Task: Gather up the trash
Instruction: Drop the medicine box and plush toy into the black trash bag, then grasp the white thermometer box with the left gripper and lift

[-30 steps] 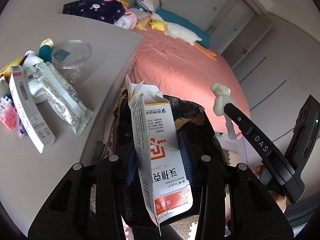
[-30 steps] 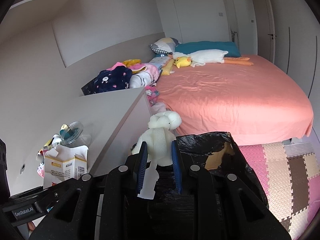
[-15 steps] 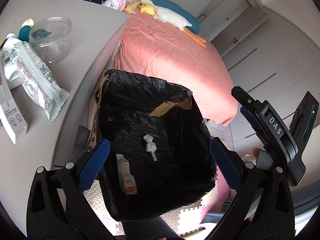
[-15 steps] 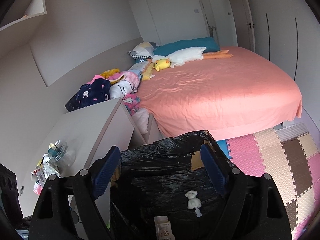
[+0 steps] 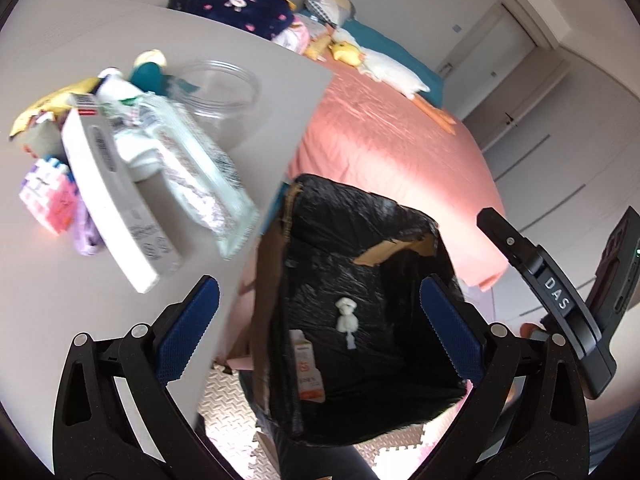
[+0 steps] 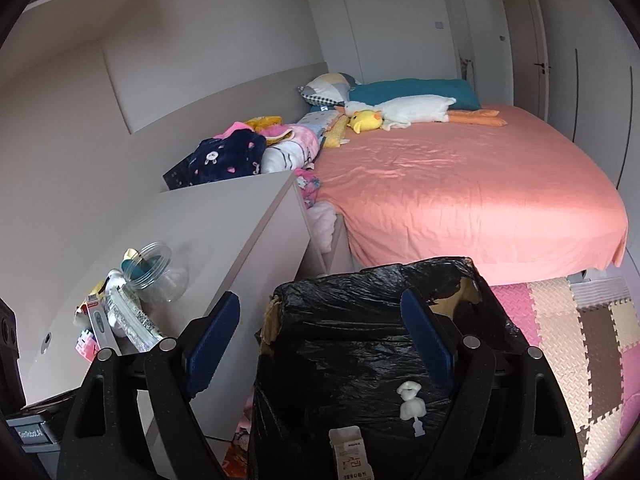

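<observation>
A cardboard bin lined with a black bag (image 5: 360,240) (image 6: 360,300) stands beside the grey cabinet. Inside lie a white milk carton (image 5: 308,366) (image 6: 352,454) and a small white foam piece (image 5: 347,320) (image 6: 410,402). My left gripper (image 5: 320,328) is open and empty above the bin's left edge. My right gripper (image 6: 320,340) is open and empty above the bin. On the cabinet top (image 5: 80,280) lie a long white box (image 5: 112,200), a silver snack wrapper (image 5: 200,172), a white bottle (image 5: 124,120) and a pink packet (image 5: 48,196).
A clear plastic jar (image 5: 224,92) (image 6: 160,276) and a teal toy (image 5: 148,74) stand behind the trash pile. A bed with a pink sheet (image 6: 460,184) lies beyond the bin. Foam floor mats (image 6: 580,340) lie to the right. Clothes (image 6: 228,156) are heaped past the cabinet.
A second ago the left gripper held the carton and the right held the foam piece; both opened and the items dropped into the bin. The left view has since swung towards the cabinet.
</observation>
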`<action>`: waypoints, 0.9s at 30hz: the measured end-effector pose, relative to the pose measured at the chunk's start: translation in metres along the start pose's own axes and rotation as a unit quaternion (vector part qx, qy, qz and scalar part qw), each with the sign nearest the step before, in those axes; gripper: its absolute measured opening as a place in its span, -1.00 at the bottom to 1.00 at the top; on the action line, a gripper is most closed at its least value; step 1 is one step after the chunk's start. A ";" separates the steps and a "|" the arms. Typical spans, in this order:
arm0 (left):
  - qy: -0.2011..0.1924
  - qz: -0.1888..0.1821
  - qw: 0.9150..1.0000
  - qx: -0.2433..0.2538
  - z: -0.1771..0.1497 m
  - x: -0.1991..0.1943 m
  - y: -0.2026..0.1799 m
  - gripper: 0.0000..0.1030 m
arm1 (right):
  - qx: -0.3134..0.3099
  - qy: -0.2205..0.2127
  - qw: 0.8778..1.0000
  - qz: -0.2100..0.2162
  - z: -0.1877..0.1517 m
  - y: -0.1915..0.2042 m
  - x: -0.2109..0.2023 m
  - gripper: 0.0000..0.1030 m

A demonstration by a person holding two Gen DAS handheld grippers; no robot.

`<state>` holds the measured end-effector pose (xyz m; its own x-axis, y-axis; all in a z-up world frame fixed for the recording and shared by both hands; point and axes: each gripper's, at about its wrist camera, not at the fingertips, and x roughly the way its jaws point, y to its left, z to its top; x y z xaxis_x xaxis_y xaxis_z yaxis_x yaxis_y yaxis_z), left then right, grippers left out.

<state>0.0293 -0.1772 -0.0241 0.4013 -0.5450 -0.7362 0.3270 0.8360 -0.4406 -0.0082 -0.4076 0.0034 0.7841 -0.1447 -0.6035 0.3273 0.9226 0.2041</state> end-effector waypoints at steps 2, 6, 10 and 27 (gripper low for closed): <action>-0.006 0.016 1.000 -0.002 0.001 -0.002 0.006 0.88 | -0.006 -0.002 1.000 0.009 -0.001 0.009 0.002 0.61; -0.016 0.040 0.999 -0.013 0.005 -0.006 0.021 0.88 | -0.016 -0.001 1.000 0.025 0.000 0.024 0.008 0.61; -0.027 0.064 0.997 -0.034 0.010 -0.008 0.040 0.88 | -0.028 0.000 0.999 0.045 0.000 0.038 0.016 0.61; -0.029 0.144 0.985 -0.086 0.038 0.010 0.103 0.28 | -0.044 0.017 0.995 0.093 -0.003 0.069 0.048 0.61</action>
<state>0.0993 -0.0991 -0.0578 0.5062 -0.2821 -0.8150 0.0441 0.9522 -0.3021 0.0508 -0.3499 -0.0134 0.8076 0.0421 -0.5882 0.1300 0.9602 0.2472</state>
